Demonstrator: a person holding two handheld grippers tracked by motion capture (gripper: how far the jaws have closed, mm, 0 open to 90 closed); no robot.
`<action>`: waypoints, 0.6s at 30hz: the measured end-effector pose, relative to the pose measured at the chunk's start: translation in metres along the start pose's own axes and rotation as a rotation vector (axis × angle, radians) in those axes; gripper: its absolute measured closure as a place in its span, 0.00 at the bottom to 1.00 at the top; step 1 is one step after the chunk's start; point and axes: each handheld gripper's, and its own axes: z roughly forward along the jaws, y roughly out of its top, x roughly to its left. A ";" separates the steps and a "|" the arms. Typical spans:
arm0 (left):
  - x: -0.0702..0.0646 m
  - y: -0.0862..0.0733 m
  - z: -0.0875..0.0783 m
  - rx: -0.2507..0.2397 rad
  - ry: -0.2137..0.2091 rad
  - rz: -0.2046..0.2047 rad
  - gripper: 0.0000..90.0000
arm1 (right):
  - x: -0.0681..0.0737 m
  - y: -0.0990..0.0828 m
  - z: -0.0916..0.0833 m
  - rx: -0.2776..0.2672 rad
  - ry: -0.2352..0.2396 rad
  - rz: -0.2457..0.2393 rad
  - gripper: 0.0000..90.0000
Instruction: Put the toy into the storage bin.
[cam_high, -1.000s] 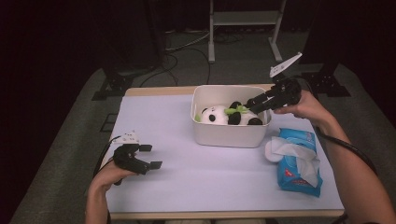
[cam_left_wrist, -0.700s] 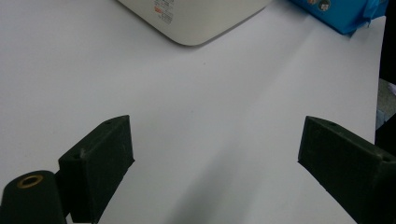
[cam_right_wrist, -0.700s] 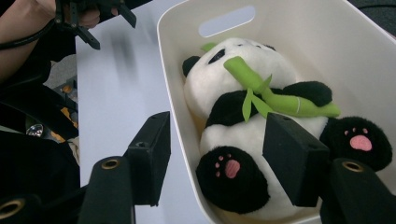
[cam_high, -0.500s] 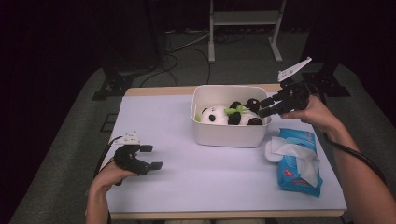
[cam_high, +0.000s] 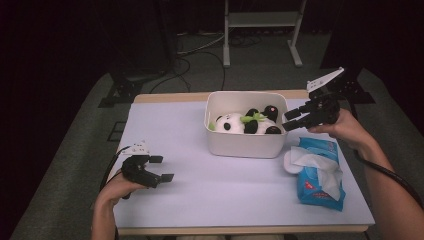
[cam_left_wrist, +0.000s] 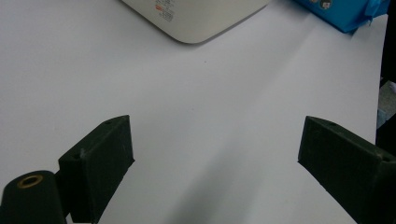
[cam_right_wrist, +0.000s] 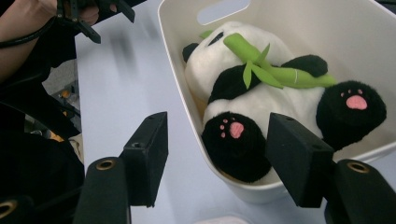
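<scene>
**Right gripper at the bin's end, panda inside**

Nearest, the left gripper (cam_high: 161, 168) rests on the table (cam_high: 190, 200) with jaws spread and empty, well apart from the work. Farther off, the right gripper (cam_high: 293, 119) hangs at the right end of the bin (cam_high: 245, 145), its jaws released, having just been opening, with nothing pressed between them. The panda (cam_right_wrist: 261, 102) lies in the bin along its length, a black foot (cam_right_wrist: 233, 140) closest to the jaws (the right hand is plainly the nearer one). The bin's near wall stands between jaws and foot. A wipes pack (cam_high: 320, 175) lies just beside the bin.
</scene>
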 end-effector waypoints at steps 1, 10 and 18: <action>0.000 0.000 0.000 0.000 -0.001 0.001 0.10 | 0.000 -0.002 0.000 -0.003 0.003 0.003 0.42; -0.001 0.000 0.000 0.003 0.002 0.005 0.10 | 0.001 -0.018 0.000 -0.013 0.001 0.024 0.40; -0.002 0.001 0.000 0.004 0.003 0.006 0.10 | 0.004 -0.033 -0.001 -0.024 -0.004 0.036 0.39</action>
